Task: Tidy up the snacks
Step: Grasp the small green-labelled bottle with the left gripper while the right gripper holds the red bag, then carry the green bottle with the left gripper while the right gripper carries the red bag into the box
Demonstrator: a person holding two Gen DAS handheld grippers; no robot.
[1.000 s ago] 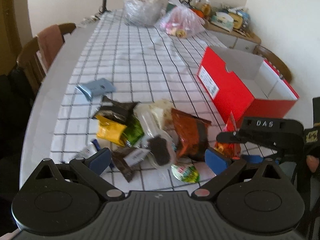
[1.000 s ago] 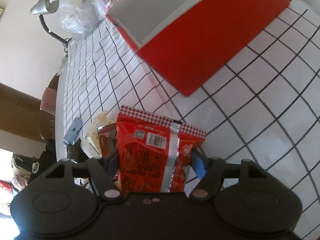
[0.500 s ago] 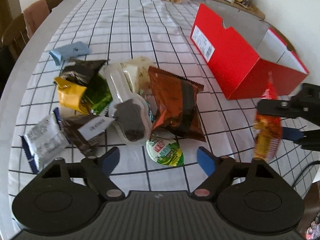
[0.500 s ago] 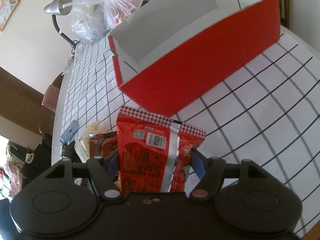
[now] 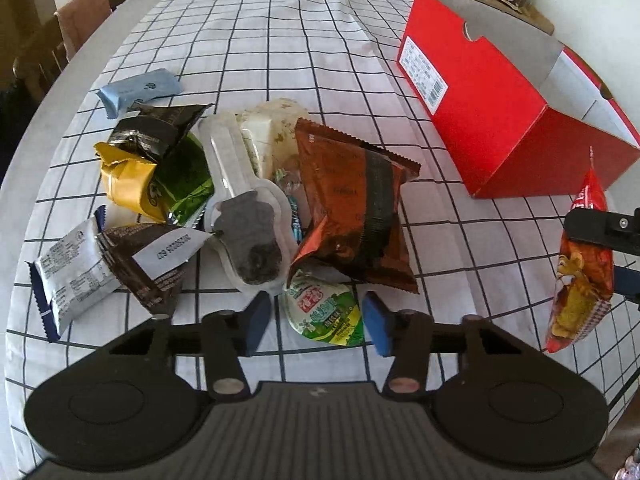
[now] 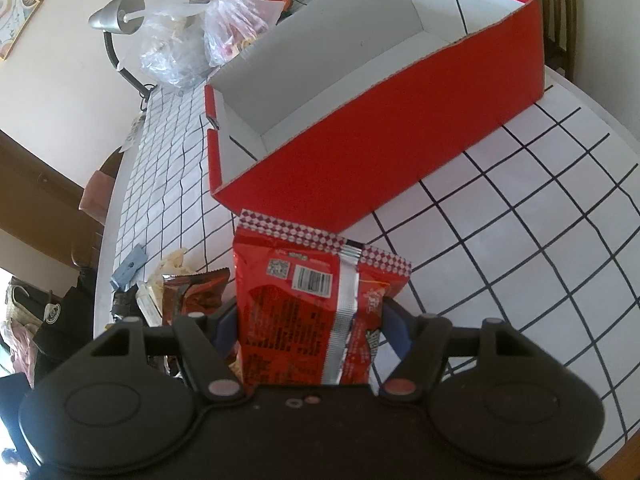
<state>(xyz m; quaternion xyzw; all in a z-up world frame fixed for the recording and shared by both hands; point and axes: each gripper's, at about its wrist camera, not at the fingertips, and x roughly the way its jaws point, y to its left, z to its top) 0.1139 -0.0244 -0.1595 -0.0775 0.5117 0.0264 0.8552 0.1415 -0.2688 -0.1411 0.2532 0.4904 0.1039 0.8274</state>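
Observation:
A pile of snacks lies on the checked tablecloth [image 5: 248,40]: a brown bag [image 5: 352,208], a clear tray with a dark cookie [image 5: 248,232], a yellow-green packet [image 5: 156,180] and a blue bar [image 5: 140,88]. My left gripper [image 5: 316,322] points down at the pile's near edge. Its jaws are closing with a small green-and-white packet [image 5: 320,312] between them, the pads just clear of its sides. My right gripper [image 6: 312,320] is shut on a red snack bag [image 6: 304,300], held above the table in front of the open red box [image 6: 400,132]. That bag [image 5: 582,272] also hangs at the right of the left wrist view.
The red box [image 5: 492,120] stands at the right with a white, bare inside. A white-blue packet [image 5: 72,276] and a brown packet [image 5: 152,256] lie at the pile's left. Plastic bags [image 6: 208,36] and a desk lamp [image 6: 116,16] are at the far end. A chair [image 5: 80,28] stands at the left.
My left gripper has dropped closer to the pile and its jaws have narrowed around the green-and-white packet. The right gripper has carried the red bag toward the box, whose inside now shows.

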